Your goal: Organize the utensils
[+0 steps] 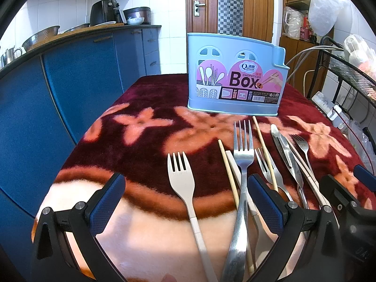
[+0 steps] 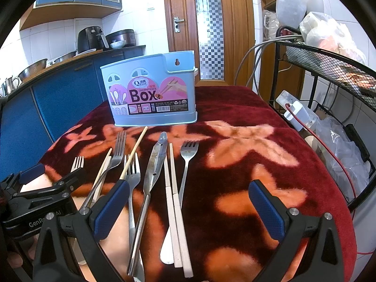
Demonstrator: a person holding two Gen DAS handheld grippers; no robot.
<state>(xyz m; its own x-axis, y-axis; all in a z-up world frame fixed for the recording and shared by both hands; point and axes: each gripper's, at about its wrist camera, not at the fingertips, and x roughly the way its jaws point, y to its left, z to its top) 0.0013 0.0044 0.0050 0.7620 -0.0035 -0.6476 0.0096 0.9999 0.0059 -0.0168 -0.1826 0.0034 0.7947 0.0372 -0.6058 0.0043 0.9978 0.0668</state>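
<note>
With both sets of jaws apart and empty, the thin, stiff, slippery steel fork (image 1: 242, 164) lying flat on the soft blanket (image 1: 145, 145) is best pinched across its narrow handle, and the light cream plastic fork (image 1: 182, 178) likewise.

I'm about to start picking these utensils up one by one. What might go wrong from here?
1. The steel fork lies across a wooden chopstick, so closing the open left gripper there may drag both.
2. The plush blanket is soft; thin pieces like the white chopsticks could sink in and slip from the open right gripper.
3. The blue box stands on that soft blanket and might tip when loaded.
</note>
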